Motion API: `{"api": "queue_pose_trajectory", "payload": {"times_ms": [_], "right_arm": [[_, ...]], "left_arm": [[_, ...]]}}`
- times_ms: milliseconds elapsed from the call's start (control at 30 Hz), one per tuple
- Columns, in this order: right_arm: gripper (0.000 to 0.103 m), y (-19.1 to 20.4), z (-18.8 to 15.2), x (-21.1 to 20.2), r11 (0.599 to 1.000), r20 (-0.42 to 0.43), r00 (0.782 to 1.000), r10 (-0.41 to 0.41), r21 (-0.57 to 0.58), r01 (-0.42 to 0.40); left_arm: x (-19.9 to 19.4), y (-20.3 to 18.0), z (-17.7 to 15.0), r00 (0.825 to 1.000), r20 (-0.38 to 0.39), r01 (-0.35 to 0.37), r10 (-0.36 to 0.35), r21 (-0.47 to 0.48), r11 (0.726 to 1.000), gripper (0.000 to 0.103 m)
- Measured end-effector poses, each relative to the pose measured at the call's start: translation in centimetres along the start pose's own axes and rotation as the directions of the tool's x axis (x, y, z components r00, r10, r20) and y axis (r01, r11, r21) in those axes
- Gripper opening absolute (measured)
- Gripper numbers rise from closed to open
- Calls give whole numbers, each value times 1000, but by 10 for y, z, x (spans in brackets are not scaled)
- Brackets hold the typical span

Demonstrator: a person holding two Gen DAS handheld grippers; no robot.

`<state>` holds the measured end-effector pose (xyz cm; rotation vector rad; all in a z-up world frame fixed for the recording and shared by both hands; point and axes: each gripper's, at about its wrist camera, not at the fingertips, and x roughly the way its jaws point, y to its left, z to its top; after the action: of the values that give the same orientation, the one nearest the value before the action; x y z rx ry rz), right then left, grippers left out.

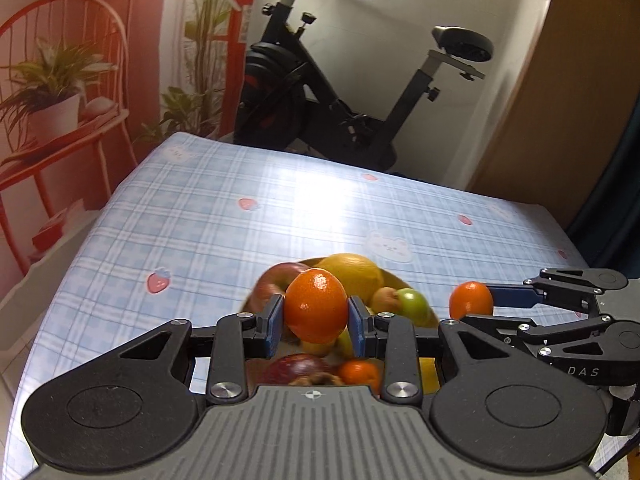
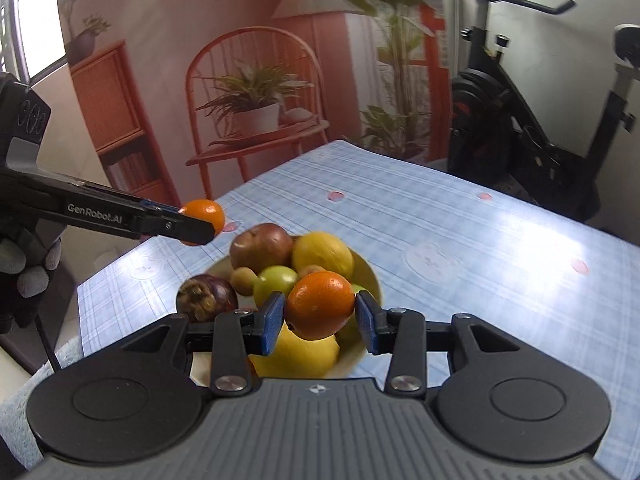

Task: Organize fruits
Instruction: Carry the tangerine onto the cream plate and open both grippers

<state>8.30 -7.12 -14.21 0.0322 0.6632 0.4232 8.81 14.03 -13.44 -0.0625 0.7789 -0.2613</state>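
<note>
Left tongs [image 1: 316, 320] clamped on a load, right tongs [image 2: 320, 318] likewise — both angled downward, side by side

Home room: exercise bike [image 1: 344, 92], checked tablecloth [image 1: 200, 216], fruit bowl [image 2: 366, 268].

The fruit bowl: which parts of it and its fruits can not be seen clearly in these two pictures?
- Left wrist view: the left gripper and its orange cover most of the bowl.
- Right wrist view: the right gripper and its orange hide the bowl's near rim.
- Both views: fruits underneath the pile are hidden; small brownish fruit is too blurred to name.
</note>
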Motion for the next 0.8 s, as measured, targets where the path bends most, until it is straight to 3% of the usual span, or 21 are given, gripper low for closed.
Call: {"api": "queue_pose_trajectory", "payload": {"times_ms": [333,800], "right_arm": [[42,14,5,42,998,-61,998,18,-61,-22],[43,12,1,32,999,-42,999,2,-49,-4]], "left_arm": [[7,7,-5,999,-26,44,-44,0,999,36],[26,-10,-13,994,-69,88,-85,46,995,36]]}}
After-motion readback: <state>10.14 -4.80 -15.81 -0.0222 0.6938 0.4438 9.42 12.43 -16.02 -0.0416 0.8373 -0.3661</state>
